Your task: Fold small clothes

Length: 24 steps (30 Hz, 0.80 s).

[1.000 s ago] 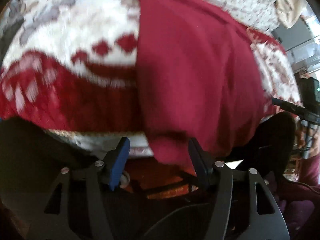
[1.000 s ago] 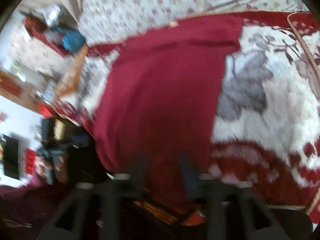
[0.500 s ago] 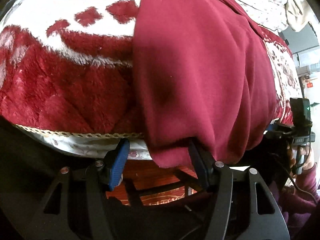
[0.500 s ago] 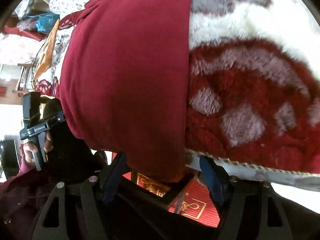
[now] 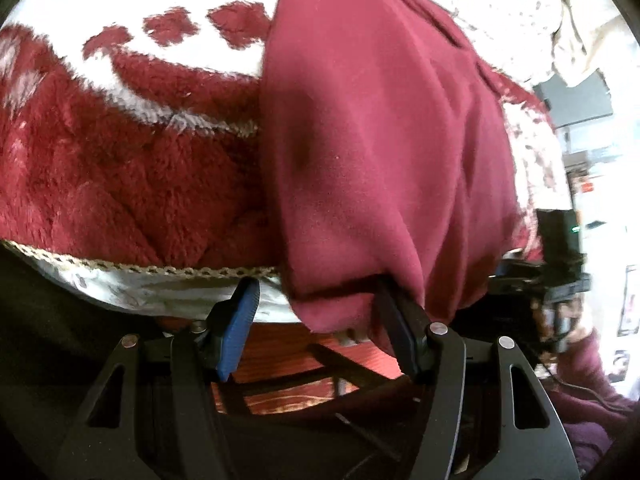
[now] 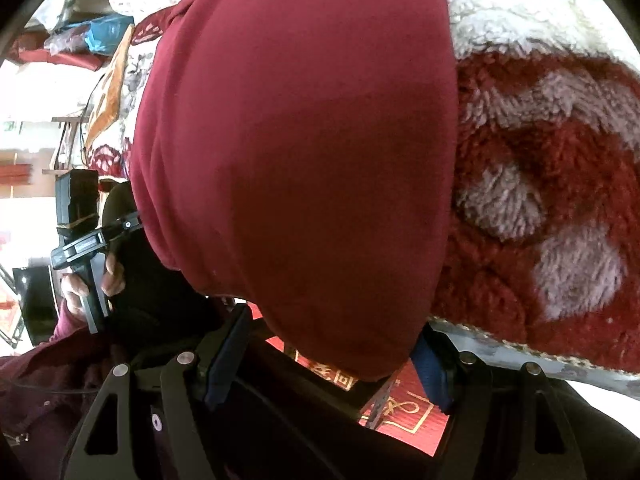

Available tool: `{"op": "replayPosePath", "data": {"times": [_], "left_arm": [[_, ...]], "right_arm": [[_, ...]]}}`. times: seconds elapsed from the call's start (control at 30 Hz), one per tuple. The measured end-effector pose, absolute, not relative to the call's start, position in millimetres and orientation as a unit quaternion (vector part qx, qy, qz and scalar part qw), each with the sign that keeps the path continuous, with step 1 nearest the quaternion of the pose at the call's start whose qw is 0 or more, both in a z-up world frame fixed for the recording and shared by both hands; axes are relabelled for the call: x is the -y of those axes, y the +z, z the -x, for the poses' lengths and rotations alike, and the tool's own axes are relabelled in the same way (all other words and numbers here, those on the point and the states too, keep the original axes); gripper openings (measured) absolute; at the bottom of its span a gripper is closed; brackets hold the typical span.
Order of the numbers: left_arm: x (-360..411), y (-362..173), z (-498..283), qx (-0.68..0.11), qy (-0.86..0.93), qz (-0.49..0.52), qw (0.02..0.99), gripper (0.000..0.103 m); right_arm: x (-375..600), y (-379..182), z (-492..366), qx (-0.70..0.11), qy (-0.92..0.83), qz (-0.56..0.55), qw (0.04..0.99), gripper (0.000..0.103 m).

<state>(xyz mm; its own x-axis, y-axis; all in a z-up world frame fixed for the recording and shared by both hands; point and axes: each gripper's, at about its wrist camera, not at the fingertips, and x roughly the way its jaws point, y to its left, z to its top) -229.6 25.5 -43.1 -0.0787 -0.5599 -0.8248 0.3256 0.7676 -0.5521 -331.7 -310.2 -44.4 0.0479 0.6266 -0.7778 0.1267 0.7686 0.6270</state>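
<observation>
A dark red garment lies on a fluffy red and white blanket and hangs over its front edge. My left gripper is open at that edge; the garment's hanging corner drapes between its blue-padded fingers and over the right one. In the right wrist view the same garment hangs over the blanket edge. My right gripper is open, with the hanging hem between its fingers. The hem hides both pairs of fingertips in part.
The person's hand holding the other gripper shows at the left of the right wrist view, and likewise at the right of the left wrist view. A red patterned floor mat lies below the bed edge. Clutter sits at the far left.
Both grippers have come down and in close to the blanket's front edge, so the garment's hanging hem now sits between their open fingers. The garment itself has not visibly moved.
</observation>
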Motion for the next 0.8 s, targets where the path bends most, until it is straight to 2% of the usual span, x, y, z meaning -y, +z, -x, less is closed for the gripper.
{"op": "replayPosePath", "data": {"times": [0.17, 0.23, 0.27, 0.33, 0.8], "left_arm": [[-40.5, -44.4, 221.2, -0.661, -0.348, 0.159, 0.646, 0.061], [-45.2, -43.6, 219.5, -0.657, -0.35, 0.172, 0.645, 0.066], [-47.0, -43.4, 219.2, -0.657, -0.349, 0.172, 0.646, 0.07], [-42.8, -43.4, 219.0, -0.658, -0.349, 0.167, 0.646, 0.071], [-31.7, -54.9, 222.2, -0.68, -0.316, 0.119, 0.651, 0.071]], "right_arm": [[318.1, -48.9, 331.3, -0.665, 0.189, -0.286, 0.663, 0.074], [319.5, -49.0, 331.7, -0.666, 0.189, -0.285, 0.663, 0.074], [319.3, -48.5, 331.8, -0.666, 0.189, -0.284, 0.664, 0.074], [317.6, -48.0, 330.5, -0.667, 0.189, -0.282, 0.663, 0.074], [315.2, -49.9, 327.4, -0.667, 0.194, -0.295, 0.656, 0.074]]}}
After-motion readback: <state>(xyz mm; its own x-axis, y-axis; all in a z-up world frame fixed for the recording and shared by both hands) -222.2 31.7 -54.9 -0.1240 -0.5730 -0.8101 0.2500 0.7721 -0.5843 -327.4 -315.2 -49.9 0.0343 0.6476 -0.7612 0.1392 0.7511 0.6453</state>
